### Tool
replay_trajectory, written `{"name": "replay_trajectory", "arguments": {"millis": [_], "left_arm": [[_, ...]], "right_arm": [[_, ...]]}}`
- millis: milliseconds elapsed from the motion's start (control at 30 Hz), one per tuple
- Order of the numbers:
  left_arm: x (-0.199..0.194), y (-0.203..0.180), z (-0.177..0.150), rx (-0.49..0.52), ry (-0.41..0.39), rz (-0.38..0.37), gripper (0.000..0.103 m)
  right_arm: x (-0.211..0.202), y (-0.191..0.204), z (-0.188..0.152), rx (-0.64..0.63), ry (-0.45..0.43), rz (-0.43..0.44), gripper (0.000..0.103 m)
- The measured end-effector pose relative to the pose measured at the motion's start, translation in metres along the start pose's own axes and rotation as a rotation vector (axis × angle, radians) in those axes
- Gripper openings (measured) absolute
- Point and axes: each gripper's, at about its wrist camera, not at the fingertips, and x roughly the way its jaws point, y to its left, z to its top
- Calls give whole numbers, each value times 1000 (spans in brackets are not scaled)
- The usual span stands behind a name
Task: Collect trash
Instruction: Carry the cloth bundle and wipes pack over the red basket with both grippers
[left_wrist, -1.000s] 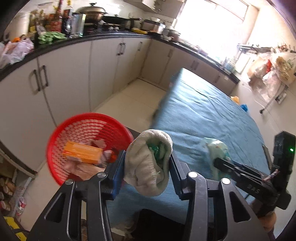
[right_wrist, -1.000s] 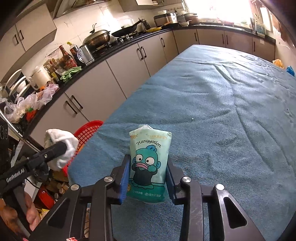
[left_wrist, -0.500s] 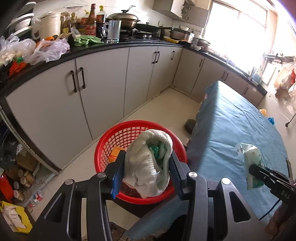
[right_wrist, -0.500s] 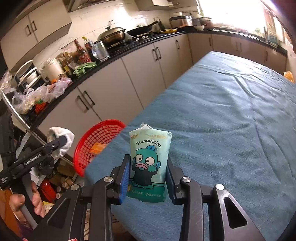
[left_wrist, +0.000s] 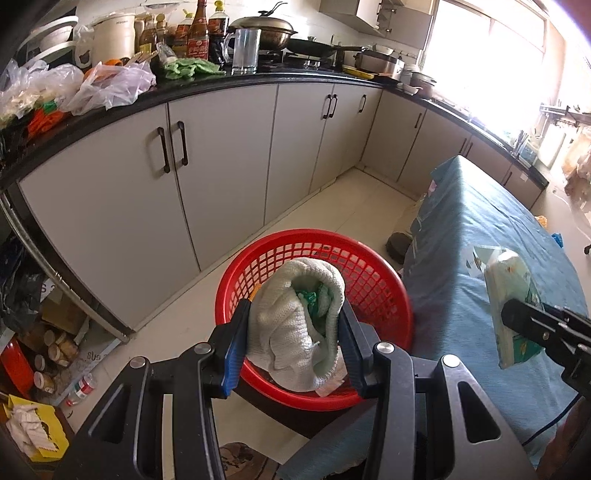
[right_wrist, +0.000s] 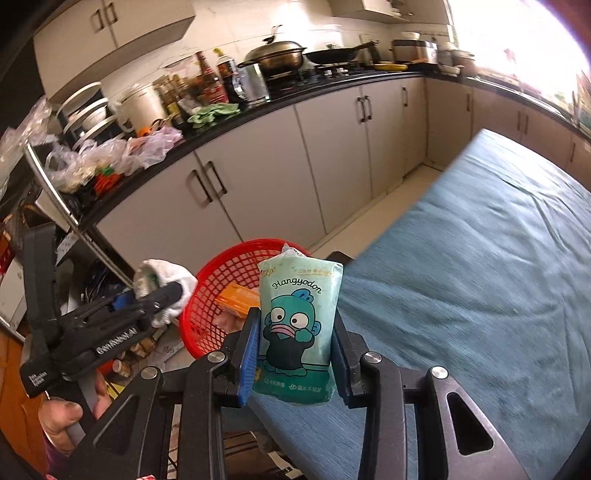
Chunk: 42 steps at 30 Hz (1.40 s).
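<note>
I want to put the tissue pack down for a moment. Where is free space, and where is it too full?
The blue-covered table is bare from the tissue pack in the right gripper out to its far end. The counter is packed with bottles, bags and pots. The red basket under the left gripper's cloth bundle holds trash.

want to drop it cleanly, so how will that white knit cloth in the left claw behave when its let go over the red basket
The white knit cloth looks soft and floppy: it bulges and sags between the left claw fingers. It probably weighs little, so it should fall slowly into the red basket and slump, not bounce. The knit may snag on the pads, and whatever green is bundled inside could slip loose.
</note>
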Motion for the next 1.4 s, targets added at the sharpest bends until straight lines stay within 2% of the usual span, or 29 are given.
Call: {"name": "replay_trajectory", "arguments": {"millis": [467,900,1400], "left_arm": [[29,19,-1,-28,49,27,44],[49,19,2,-40,85,32,44],[69,10,1,-36,129,18,44]], "right_arm": [[55,28,26,-74,37,38,38],[102,17,40,-40,96,79,38],[114,8,49,-14,114,129,38]]}}
